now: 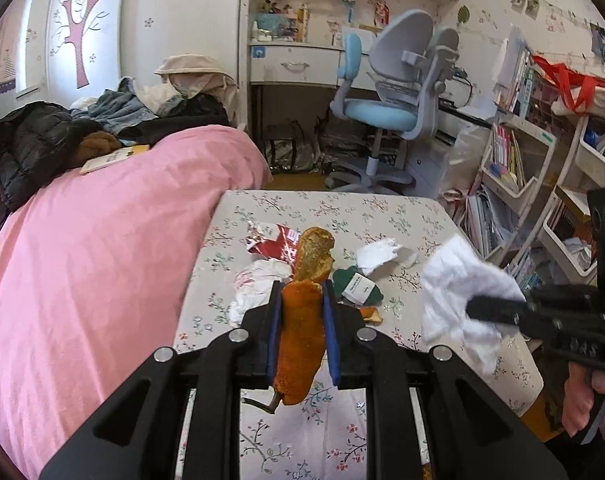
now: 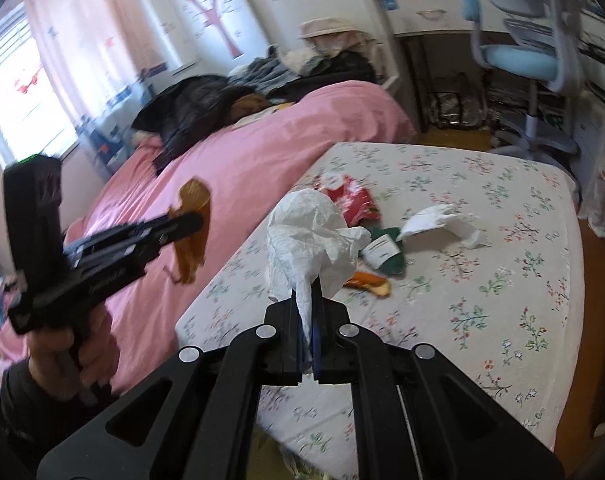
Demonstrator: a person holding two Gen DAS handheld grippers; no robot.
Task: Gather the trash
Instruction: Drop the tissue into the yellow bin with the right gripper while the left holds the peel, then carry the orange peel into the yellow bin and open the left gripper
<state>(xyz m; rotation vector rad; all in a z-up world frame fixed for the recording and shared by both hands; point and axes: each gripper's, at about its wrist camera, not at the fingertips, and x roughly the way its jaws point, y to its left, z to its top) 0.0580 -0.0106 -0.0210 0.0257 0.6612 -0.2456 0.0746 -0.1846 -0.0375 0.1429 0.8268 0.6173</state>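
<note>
Left gripper (image 1: 301,300): clamped on a long orange peel (image 1: 300,344), lifted above the near table edge.
Right gripper (image 2: 305,300): pinching a crumpled white tissue (image 2: 306,232) by one corner.
Remaining trash: red wrapper (image 1: 274,242), green packet (image 1: 356,289), torn paper (image 1: 378,254) on the floral table (image 1: 402,216).
Risk: tissue tearing free; peel slipping, dangling low.

Wrapper (image 1: 276,242), paper scrap (image 1: 376,254), label tag (image 1: 358,290) on table (image 1: 402,212), bed (image 1: 102,248) left, chair (image 1: 386,108) behind.
</note>
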